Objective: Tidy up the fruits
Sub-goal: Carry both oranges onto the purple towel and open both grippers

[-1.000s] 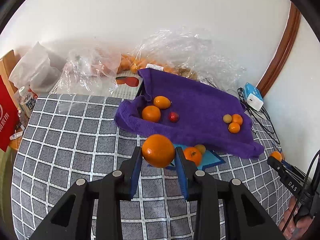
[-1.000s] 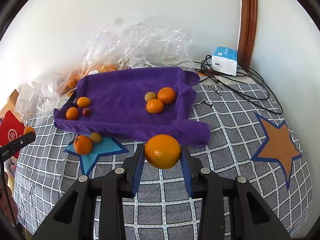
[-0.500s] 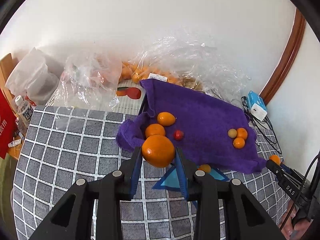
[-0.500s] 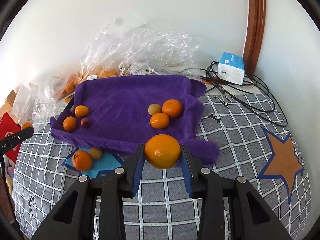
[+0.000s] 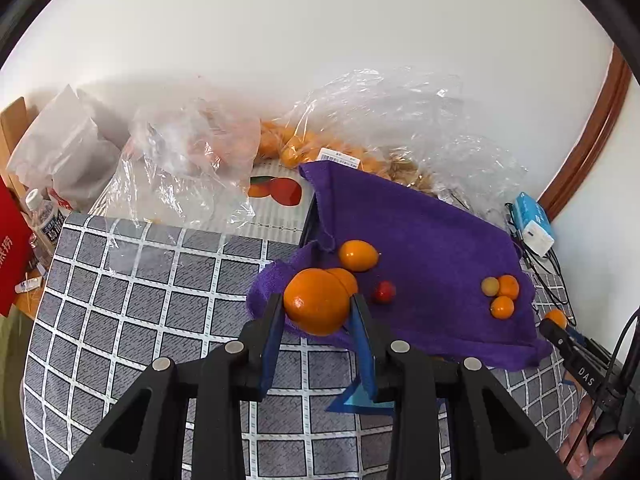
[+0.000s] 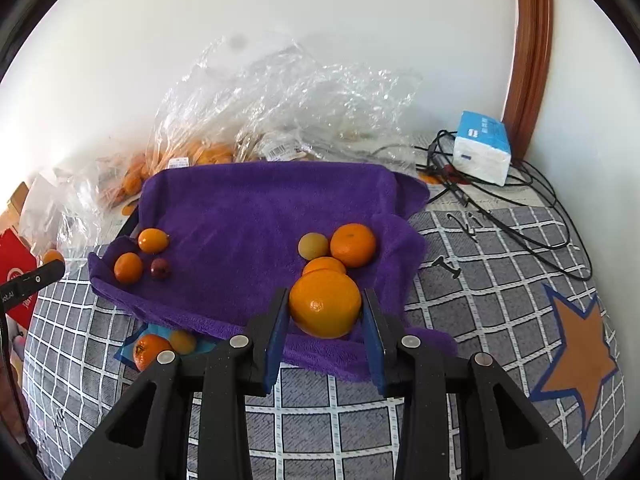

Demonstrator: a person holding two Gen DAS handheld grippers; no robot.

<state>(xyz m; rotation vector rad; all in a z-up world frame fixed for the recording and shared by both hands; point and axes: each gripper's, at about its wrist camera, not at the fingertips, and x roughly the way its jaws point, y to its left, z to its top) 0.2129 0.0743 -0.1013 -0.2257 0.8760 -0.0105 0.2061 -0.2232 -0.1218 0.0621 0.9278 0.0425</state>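
Observation:
My left gripper (image 5: 317,312) is shut on a large orange (image 5: 316,301), held over the left edge of the purple towel (image 5: 420,240). Behind it lie an orange (image 5: 347,278), a yellow-orange fruit (image 5: 357,255) and a small red fruit (image 5: 384,291). My right gripper (image 6: 325,312) is shut on another large orange (image 6: 325,303), held over the towel's (image 6: 248,208) near right edge. Behind it sit two oranges (image 6: 353,245) and a pale yellow fruit (image 6: 313,245). An orange (image 6: 149,351) and a small yellow fruit (image 6: 182,341) lie on the table in front of the towel.
Clear plastic bags (image 6: 288,104) with more oranges line the wall. A blue-white box (image 6: 482,148) and black cables (image 6: 520,216) are at the back right. A water bottle (image 5: 44,216) and a red packet (image 5: 12,256) stand at the left. The grey checked tablecloth (image 5: 140,312) covers the table.
Both grippers have moved forward toward the towel with their oranges; the towel and its fruits now sit closer and lower in both views.

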